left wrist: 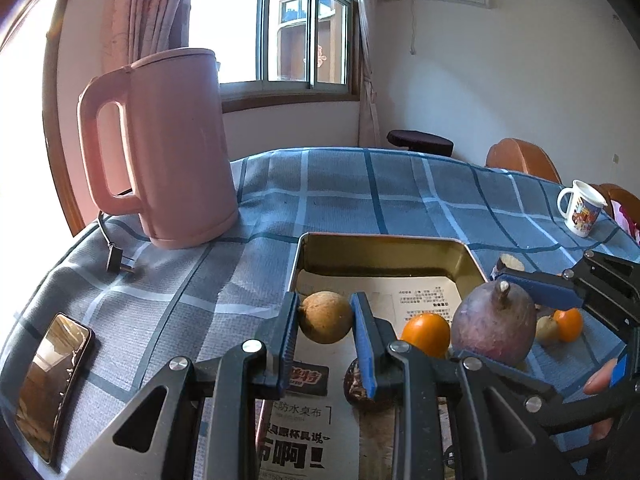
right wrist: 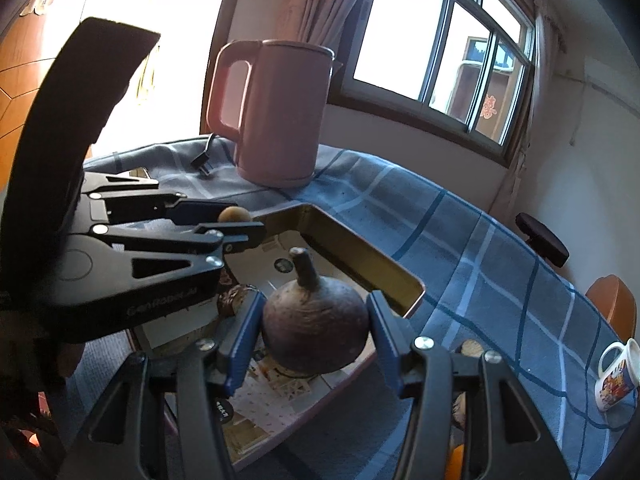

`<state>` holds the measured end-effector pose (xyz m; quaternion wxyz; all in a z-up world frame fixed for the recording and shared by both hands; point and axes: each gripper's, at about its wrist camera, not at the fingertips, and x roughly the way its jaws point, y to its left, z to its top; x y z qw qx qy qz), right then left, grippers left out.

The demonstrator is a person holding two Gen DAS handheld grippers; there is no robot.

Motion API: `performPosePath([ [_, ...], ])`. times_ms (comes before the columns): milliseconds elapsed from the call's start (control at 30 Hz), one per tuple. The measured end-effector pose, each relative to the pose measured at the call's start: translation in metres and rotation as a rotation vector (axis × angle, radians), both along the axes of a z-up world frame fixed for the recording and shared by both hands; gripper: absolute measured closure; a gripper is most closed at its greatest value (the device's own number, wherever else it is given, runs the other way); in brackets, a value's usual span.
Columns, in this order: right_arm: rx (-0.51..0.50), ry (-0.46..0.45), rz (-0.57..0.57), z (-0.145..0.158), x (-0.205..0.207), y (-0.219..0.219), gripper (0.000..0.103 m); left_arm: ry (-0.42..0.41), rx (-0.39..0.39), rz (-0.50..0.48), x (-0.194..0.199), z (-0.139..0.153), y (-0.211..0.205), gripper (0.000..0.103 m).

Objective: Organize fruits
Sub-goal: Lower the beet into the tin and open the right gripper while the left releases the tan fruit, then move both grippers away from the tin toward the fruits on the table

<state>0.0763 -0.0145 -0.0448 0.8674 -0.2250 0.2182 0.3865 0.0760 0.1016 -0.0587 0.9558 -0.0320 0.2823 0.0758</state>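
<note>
Fruits go into the tin tray on the checked surface. Largest is the purple stemmed fruit, stem up, clamped in my right tongs above the tray's near end; straight down looks like the move. My left tongs pinch the small brown fruit over the tray's left edge. An orange sits between them.
</note>
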Motion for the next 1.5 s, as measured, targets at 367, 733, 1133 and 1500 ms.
performPosePath([
  [367, -0.038, 0.029, 0.005, -0.013, 0.002, 0.006, 0.047, 0.040, 0.016, -0.012, 0.006, -0.004, -0.002, 0.075],
  [733, -0.015, 0.049, 0.001, -0.014, 0.004, 0.004, 0.042, 0.052, 0.035, -0.005, 0.006, -0.005, -0.003, 0.069],
  [1133, 0.073, -0.073, -0.137, 0.012, -0.014, -0.087, 0.027, -0.118, -0.019, -0.057, -0.025, 0.026, -0.042, 0.034],
  [1500, 0.206, 0.049, -0.439, 0.003, 0.020, -0.198, 0.026, -0.043, 0.022, -0.241, -0.007, 0.006, -0.135, 0.034],
])
